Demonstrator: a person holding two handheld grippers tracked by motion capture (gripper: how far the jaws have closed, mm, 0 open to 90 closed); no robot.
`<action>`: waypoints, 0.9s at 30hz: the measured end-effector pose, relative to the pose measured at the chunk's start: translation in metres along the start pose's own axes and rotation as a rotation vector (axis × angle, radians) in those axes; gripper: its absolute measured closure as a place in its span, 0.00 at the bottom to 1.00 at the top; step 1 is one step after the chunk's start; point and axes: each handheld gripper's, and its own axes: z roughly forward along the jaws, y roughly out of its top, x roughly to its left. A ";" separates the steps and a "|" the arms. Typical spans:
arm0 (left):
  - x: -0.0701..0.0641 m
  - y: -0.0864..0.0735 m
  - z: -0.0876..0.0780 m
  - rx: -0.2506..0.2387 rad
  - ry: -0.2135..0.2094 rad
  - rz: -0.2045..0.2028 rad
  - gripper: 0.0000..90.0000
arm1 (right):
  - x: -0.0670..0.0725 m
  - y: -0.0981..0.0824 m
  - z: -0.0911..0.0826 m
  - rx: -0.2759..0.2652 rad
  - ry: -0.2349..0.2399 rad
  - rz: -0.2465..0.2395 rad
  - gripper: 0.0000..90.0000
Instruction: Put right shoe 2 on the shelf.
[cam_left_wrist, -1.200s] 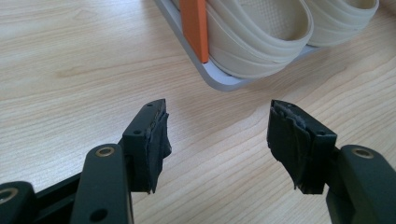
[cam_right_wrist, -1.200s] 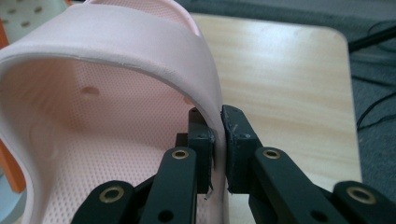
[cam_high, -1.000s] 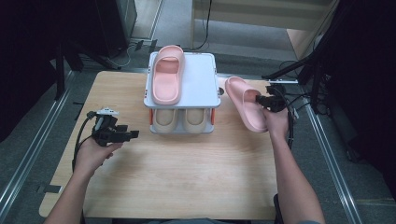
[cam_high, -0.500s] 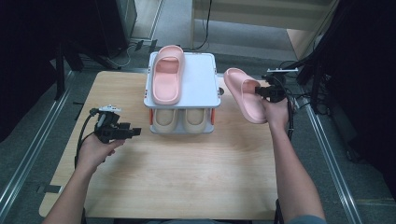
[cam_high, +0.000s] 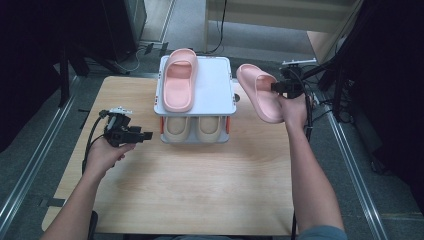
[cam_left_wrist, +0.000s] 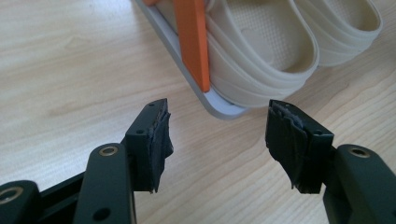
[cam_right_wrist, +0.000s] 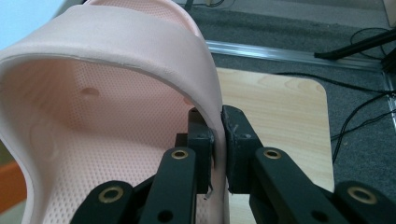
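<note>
Pink slipper (cam_high: 258, 91) raised by right tongs (cam_high: 274, 86), four slippers

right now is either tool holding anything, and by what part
The right tool is shut on the pink slipper, pinching the edge of its strap, held clear of the table. The left tool is open and holds nothing.

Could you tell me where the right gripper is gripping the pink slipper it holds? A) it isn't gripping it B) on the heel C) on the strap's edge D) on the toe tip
C: in the right gripper view, the right gripper has its jaws closed on the edge of the pink slipper's strap.
</note>
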 end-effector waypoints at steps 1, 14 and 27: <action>0.000 0.001 0.000 0.000 -0.004 -0.001 0.45 | 0.002 0.003 -0.001 -0.001 -0.001 0.003 0.93; -0.002 0.003 0.002 -0.005 -0.021 0.005 0.45 | 0.038 0.045 -0.017 -0.017 0.005 -0.036 0.93; -0.004 0.003 0.002 -0.015 -0.036 0.014 0.45 | 0.083 0.058 0.004 0.017 0.057 -0.054 0.91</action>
